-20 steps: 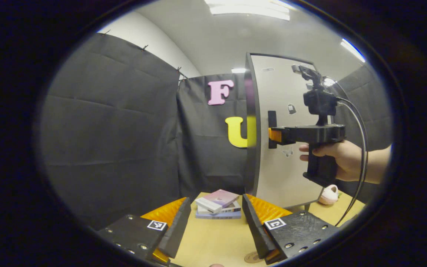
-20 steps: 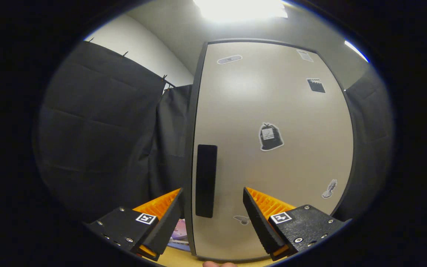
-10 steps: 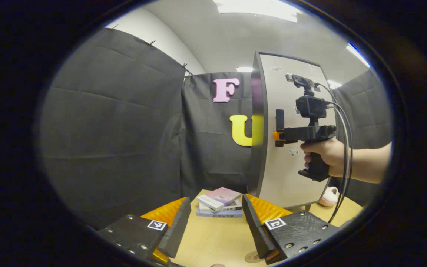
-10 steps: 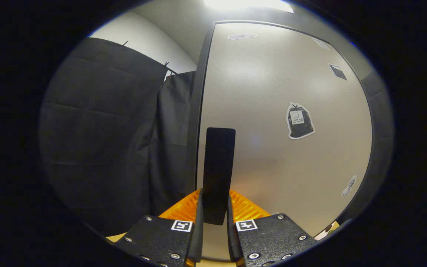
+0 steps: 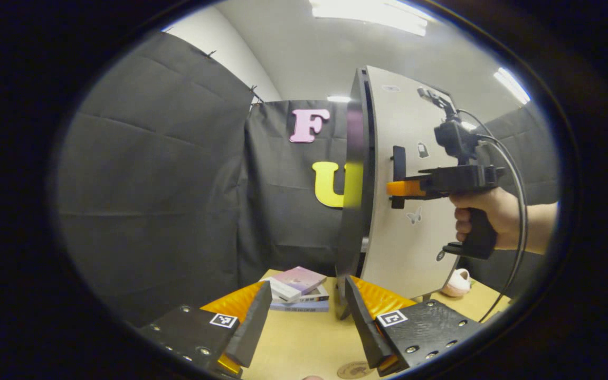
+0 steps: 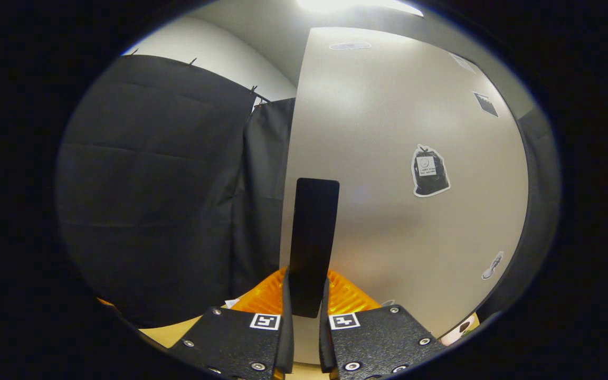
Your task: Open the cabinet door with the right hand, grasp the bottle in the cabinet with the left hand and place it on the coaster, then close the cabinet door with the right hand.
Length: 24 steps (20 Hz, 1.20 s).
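Both fingers of my right gripper (image 6: pixel 304 311) are clamped on the cabinet's door handle (image 6: pixel 312 245), one on each side of its lower end, so the dark bar rises straight up between them in the right gripper view. From the left gripper view I see my right hand (image 5: pixel 486 216) wrapped around the grip, forearm reaching in from the right edge and roughly level, with the tool held horizontal and its fingers (image 5: pixel 404 188) meeting the handle (image 5: pixel 399 169) square-on. That handle is a narrow strip whose long axis runs vertically, set near the free edge of the pale cabinet door (image 5: pixel 415 190). A slim gap shows between the door's free edge and the dark cabinet frame (image 5: pixel 354 195), so the door stands slightly ajar, its face turned toward my right hand. My left gripper (image 5: pixel 304 322) hangs low over the wooden table (image 5: pixel 298 343) with its fingers spread wide apart and nothing between them. Just past them lies a small stack of books (image 5: pixel 298 290), close to the foot of the cabinet, and a round coaster (image 5: pixel 354 369) sits at the near table edge beside my left gripper's right-hand finger. Bare tabletop lies between the books and the coaster. I cannot see the bottle; the cabinet's inside is hidden behind the door.
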Motion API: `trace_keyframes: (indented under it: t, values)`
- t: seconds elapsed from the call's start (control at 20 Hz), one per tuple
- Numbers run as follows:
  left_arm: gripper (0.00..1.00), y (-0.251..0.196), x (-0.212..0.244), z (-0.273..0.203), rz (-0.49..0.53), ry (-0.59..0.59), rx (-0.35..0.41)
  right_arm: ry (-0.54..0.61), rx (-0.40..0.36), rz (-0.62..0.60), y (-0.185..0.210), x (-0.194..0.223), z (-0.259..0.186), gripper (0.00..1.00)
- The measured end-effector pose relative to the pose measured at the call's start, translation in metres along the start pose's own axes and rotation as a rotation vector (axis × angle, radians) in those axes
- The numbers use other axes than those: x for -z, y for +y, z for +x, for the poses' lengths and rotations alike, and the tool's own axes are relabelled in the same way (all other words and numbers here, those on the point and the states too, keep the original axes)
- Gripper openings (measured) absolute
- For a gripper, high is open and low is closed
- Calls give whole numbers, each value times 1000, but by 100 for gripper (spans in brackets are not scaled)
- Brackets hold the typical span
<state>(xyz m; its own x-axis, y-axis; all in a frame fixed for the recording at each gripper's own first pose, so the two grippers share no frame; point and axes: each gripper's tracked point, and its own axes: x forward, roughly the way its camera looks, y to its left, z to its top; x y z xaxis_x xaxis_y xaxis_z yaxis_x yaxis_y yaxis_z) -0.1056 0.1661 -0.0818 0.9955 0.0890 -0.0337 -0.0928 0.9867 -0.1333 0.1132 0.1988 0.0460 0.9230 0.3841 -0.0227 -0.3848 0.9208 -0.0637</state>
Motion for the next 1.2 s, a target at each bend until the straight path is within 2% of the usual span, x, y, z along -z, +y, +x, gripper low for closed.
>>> trace_keyframes:
  t: [0.25, 0.45, 0.65, 0.7, 0.85, 0.9, 0.95, 1.0, 1.1, 1.2]
  values:
    - [80, -13, -17, 6, 23, -41, 12, 12, -66, 13, 3, -4, -30, 20]
    - [80, -33, -27, -7, 47, -54, 29, 19, -115, 26, 3, -1, -51, 19]
    - [75, -51, -26, -17, 80, -39, -22, 24, -159, 31, 1, -1, -74, 19]
    - [80, -61, -26, -22, 69, -36, -17, 25, -171, 39, 0, -1, -79, 20]
    - [84, -87, -29, -51, 89, -16, -23, 38, -197, 51, -6, 0, -90, 20]
    - [75, -96, -32, -57, 98, -16, -20, 43, -207, 51, -9, 0, -96, 19]
    - [75, -105, -35, -60, 105, -10, -17, 48, -214, 53, -10, 0, -100, 20]
    - [84, -112, -34, -63, 112, -6, -19, 51, -219, 59, -13, 0, -105, 20]
    - [80, -128, -37, -67, 117, -11, -23, 56, -221, 74, -19, 0, -113, 19]
    - [80, -145, -38, -72, 115, -10, -20, 62, -208, 72, -27, 1, -120, 19]
